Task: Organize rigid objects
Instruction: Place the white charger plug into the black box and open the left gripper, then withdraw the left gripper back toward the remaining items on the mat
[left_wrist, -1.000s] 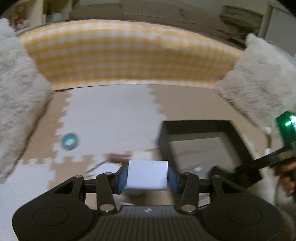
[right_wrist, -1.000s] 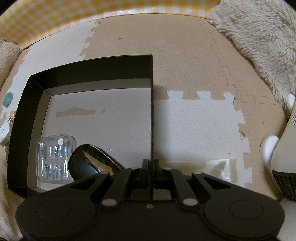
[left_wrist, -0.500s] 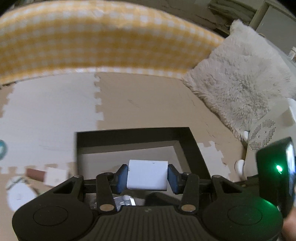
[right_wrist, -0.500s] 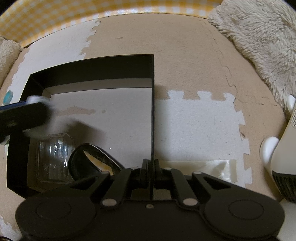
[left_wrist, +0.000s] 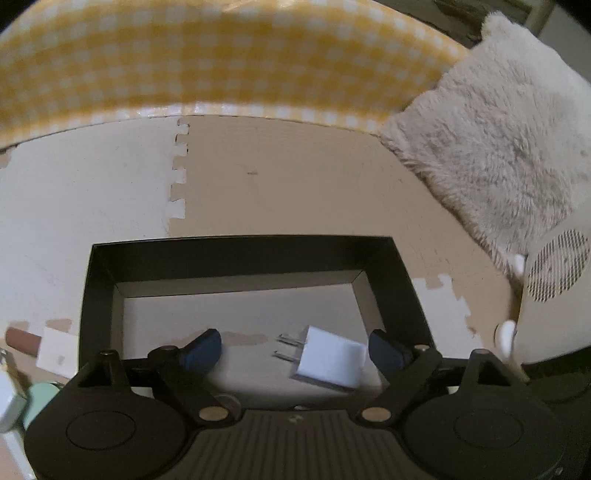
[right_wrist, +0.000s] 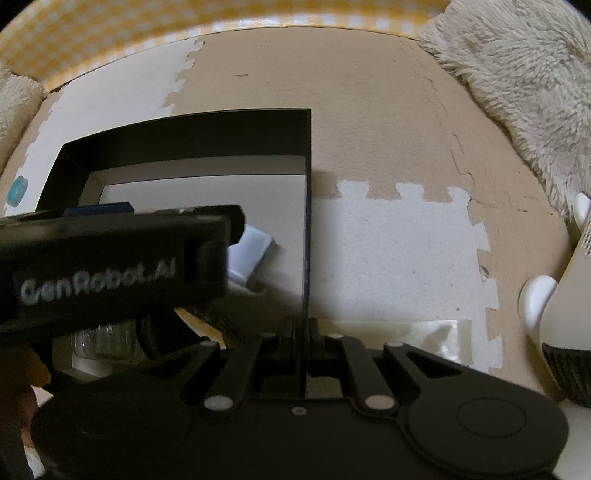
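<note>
A black open box (left_wrist: 236, 254) sits on the foam mat; it also shows in the right wrist view (right_wrist: 192, 129). My left gripper (left_wrist: 295, 350) is open over the box. A white plug adapter (left_wrist: 328, 362) lies tilted between its spread blue pads, prongs pointing left, and shows in the right wrist view (right_wrist: 251, 254) on the box floor. My right gripper (right_wrist: 303, 328) is shut on the box's right wall (right_wrist: 307, 221). A clear plastic case (right_wrist: 107, 339) and a dark object in the box are mostly hidden behind the left gripper body.
Left of the box lie a small white block (left_wrist: 57, 350), a brown stick (left_wrist: 20, 339) and a mint object (left_wrist: 38, 400). A teal disc (right_wrist: 16, 190) sits on the mat. A fluffy cushion (left_wrist: 498, 147), a white device (left_wrist: 554, 295) and a yellow checked wall (left_wrist: 221, 66) border the mat.
My left gripper carried the white adapter right over the box, then opened and let it go; the adapter now lies tilted in the box. The right gripper kept hold of the box wall.
</note>
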